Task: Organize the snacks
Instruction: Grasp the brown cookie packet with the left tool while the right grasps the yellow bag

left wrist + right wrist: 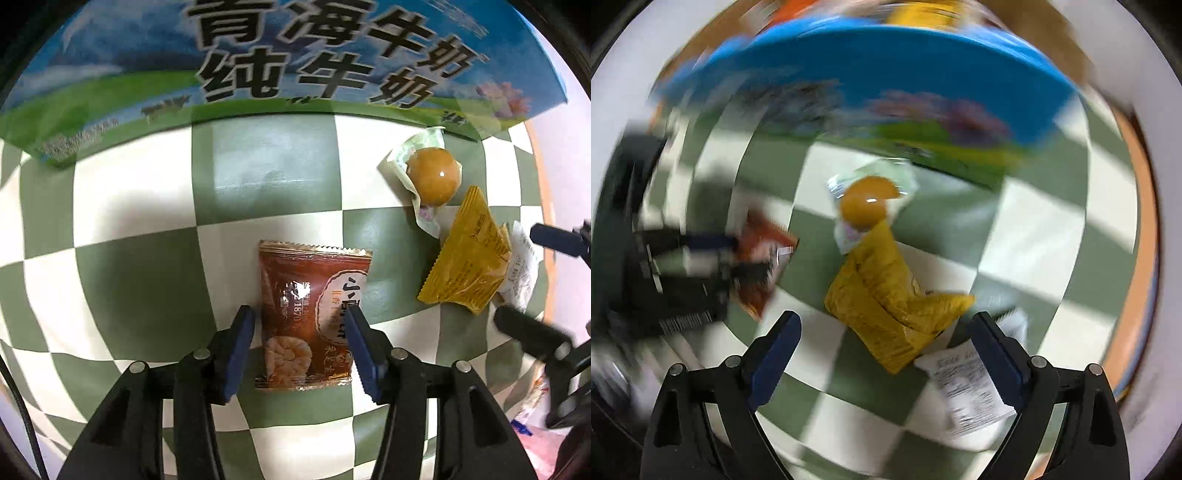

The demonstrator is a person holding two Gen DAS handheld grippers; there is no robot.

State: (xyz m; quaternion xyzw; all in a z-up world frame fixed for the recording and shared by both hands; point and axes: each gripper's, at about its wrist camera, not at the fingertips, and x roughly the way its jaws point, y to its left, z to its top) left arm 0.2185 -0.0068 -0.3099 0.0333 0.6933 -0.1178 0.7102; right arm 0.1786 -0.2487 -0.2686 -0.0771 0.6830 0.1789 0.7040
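Note:
A brown snack packet [310,317] lies flat on the green-and-white checkered cloth [147,206]. My left gripper [301,321] is open, its two blue fingers on either side of the packet, just above it. To the right lie a round orange pastry in clear wrap [434,177], a yellow packet [469,262] and a white packet [521,266]. My right gripper [886,328] is open over the yellow packet [890,299], with the white packet [967,391] by its right finger. The right wrist view is motion-blurred. The pastry [866,206] lies beyond.
A blue-and-green milk carton box [295,62] stands along the far side of the cloth; it also shows in the right wrist view [886,85]. The table's orange edge [1145,236] runs along the right. More wrapped snacks [535,402] lie at the lower right.

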